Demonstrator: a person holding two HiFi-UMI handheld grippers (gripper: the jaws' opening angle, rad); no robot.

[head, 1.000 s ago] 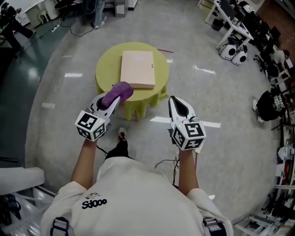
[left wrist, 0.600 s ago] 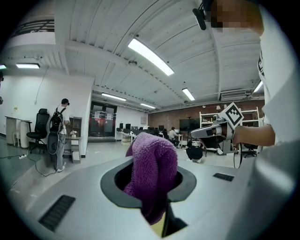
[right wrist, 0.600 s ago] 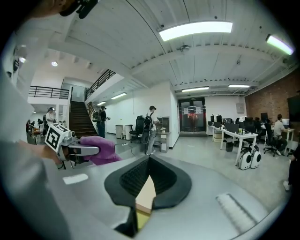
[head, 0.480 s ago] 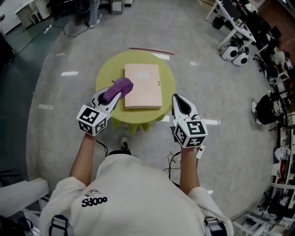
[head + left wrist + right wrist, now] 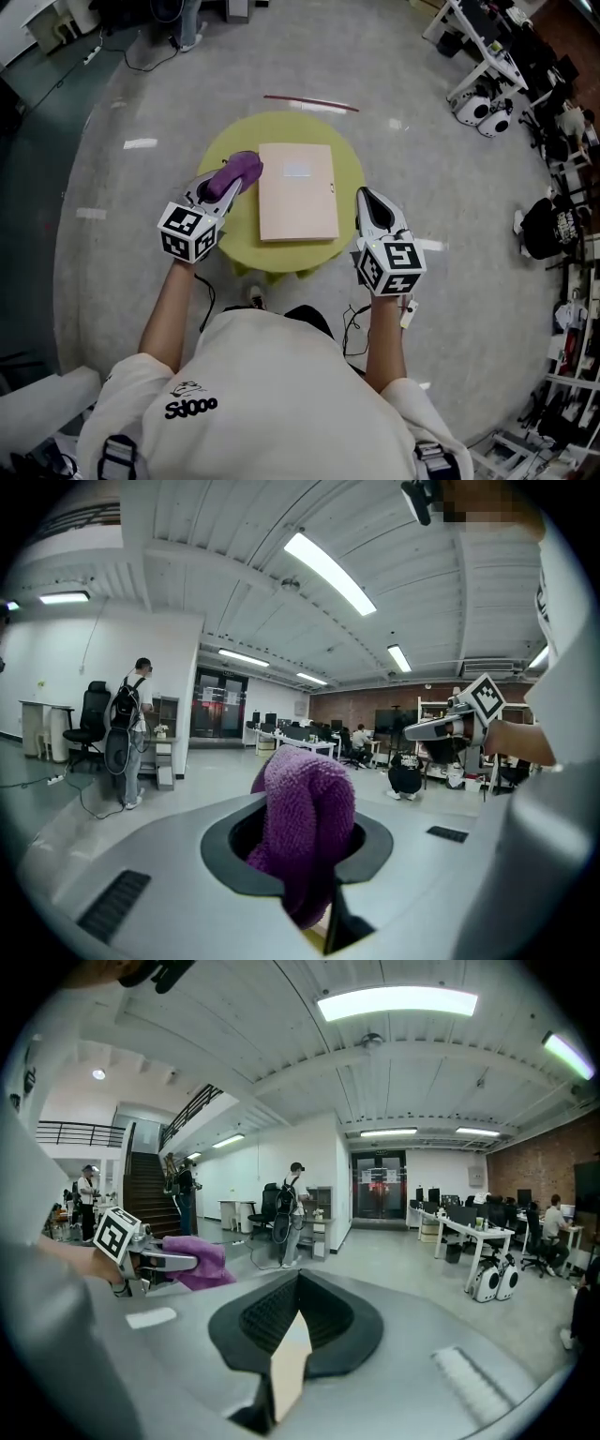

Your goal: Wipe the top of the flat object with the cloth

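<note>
Grips the purple cloth (image 5: 239,169) in the left gripper (image 5: 228,180), bunched between clenched jaws. Has come in from the near rim of the round yellow-green table (image 5: 349,161) to just beside the left edge of the beige flat folder (image 5: 297,192) lying mid-table. Not yet on the folder top, so probably about to begin wiping. Keeps the right gripper (image 5: 367,198) pressed together on nothing, near the folder's right edge. Beyond, glossy grey floor (image 5: 450,187), desks and chairs (image 5: 487,56) at right.
</note>
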